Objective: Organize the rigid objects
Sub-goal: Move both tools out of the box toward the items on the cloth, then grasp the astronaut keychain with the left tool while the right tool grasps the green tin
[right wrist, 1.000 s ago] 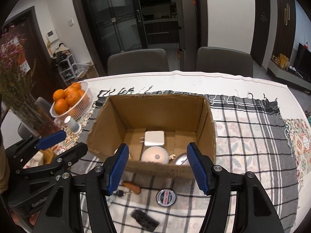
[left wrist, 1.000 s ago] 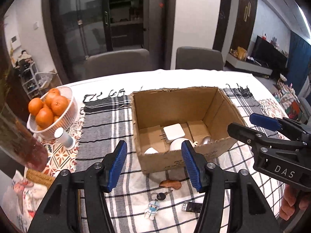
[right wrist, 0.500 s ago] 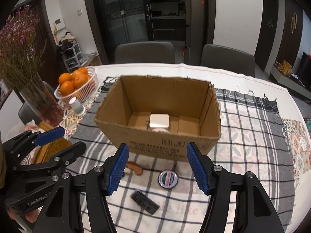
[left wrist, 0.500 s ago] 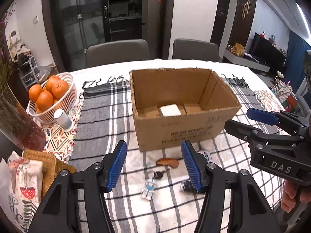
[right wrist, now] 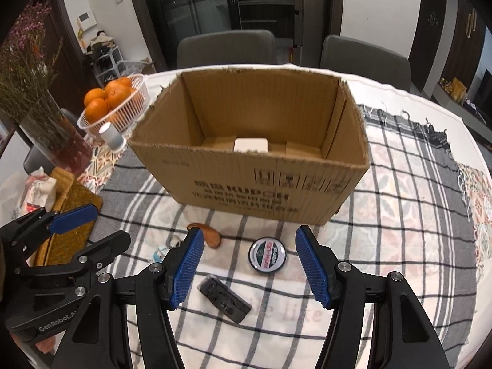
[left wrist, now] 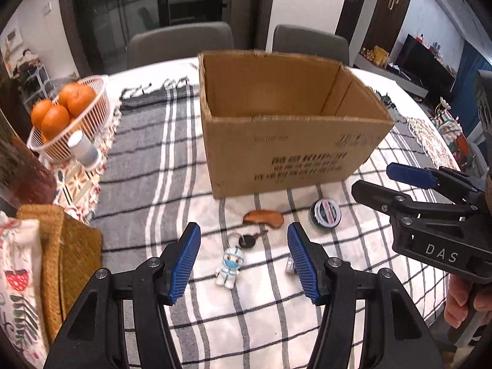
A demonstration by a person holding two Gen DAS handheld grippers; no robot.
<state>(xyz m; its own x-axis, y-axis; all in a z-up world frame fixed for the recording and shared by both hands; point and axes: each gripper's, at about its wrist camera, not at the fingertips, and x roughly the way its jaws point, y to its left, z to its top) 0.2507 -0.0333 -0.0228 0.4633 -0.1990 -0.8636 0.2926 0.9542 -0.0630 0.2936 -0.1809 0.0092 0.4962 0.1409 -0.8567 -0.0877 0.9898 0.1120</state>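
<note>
Two hand-held claws hover over a cloth-covered bench [right wrist: 409,224], both wide apart and holding nothing: the left claw [left wrist: 244,259] above a keychain, the right claw [right wrist: 249,266] just short of a round tin.

Sorting looks partly done. Inside the open cardboard box [right wrist: 264,196], at the middle of the bench, a white charger block [right wrist: 250,145] lies flat on the floor near the back wall; the front wall hides whatever else the box may hold.

Four pieces remain outside, all just in front of the box. A brown wooden piece [left wrist: 263,219] lies nearest the box wall, its long axis running left to right across the left view. The keychain figure in white suit and blue mask [left wrist: 230,267] lies on its back, head toward the box, its ring and black-headed key [left wrist: 248,241] leading on toward the wooden piece. The round tin [right wrist: 267,255] sits flat, printed lid up. The black oblong device [right wrist: 226,299] lies closest to the person, its long axis slanting from near left to nearer right in the right view, button side up.

Judging by position, the tin is the right claw's easiest next pick, the keychain the left's.
</note>
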